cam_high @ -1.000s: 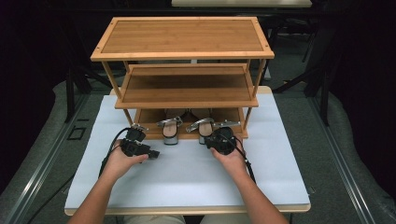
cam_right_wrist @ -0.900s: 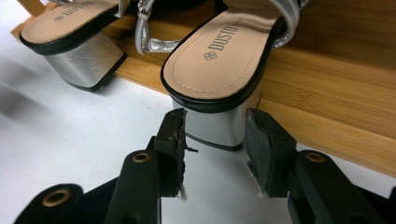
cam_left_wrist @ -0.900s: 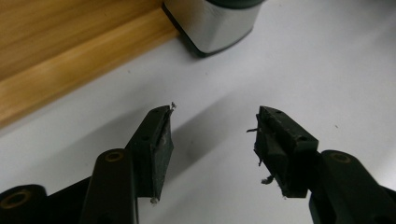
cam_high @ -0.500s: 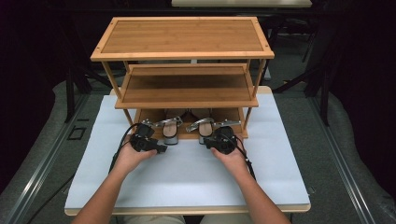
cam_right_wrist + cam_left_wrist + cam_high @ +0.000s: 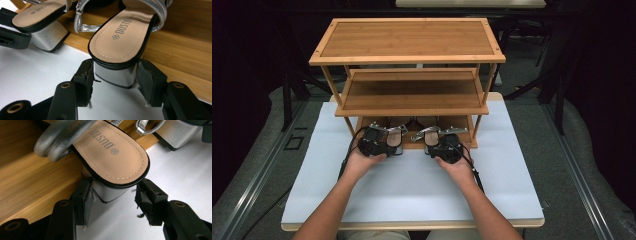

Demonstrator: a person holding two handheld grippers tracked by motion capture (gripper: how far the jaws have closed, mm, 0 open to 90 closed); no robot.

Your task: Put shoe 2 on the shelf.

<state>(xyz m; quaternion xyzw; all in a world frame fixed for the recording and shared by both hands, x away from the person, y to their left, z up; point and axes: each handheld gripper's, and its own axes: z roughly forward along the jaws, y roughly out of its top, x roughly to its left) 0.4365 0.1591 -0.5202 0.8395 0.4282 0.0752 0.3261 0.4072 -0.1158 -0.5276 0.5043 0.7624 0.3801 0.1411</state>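
Two silver-strapped sandals with tan stitched insoles and glossy silver block heels lie on the bamboo rack's slatted bottom shelf point(image 5: 464, 142), heels overhanging the white tabletop point(image 5: 412, 185): left gripper point(image 5: 113, 195), jaws just closing, touches the left sandal's heel point(image 5: 110, 192) with one pad only, while right gripper point(image 5: 115, 75), jaws just widening, brackets the right sandal's heel point(image 5: 115, 76), contact unclear.

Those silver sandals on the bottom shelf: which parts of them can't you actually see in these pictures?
- Left sandal: toe end cut off by the left gripper view's top edge.
- Right sandal: toe cut off by the right gripper view's top edge.
- Both sandals' fronts in the high view: hidden under the rack's middle shelf.
- Sandal details: too small in the high view.
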